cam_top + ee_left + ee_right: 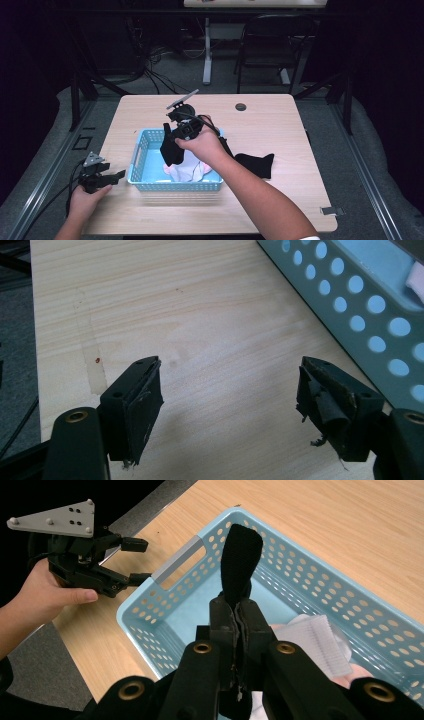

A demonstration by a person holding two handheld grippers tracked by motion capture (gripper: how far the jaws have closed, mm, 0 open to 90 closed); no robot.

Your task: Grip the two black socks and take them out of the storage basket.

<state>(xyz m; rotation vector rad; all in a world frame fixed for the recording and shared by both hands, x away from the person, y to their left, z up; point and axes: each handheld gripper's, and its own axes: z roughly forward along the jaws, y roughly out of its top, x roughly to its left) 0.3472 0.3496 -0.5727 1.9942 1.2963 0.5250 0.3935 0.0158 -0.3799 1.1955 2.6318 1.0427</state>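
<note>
Sock (240, 562) hangs pinched in right hand-held gripper (239, 611) over basket (175, 567); lower it fully inside before releasing; left hand-held gripper (230, 390) spread.

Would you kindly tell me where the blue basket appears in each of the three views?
High view: the blue basket sits left of centre on the table, under the right gripper, which hangs a black sock over it.
Left gripper view: its perforated wall runs along the upper right.
Right gripper view: it spans the centre.
Shared landmark: the round-holed blue wall.
</note>
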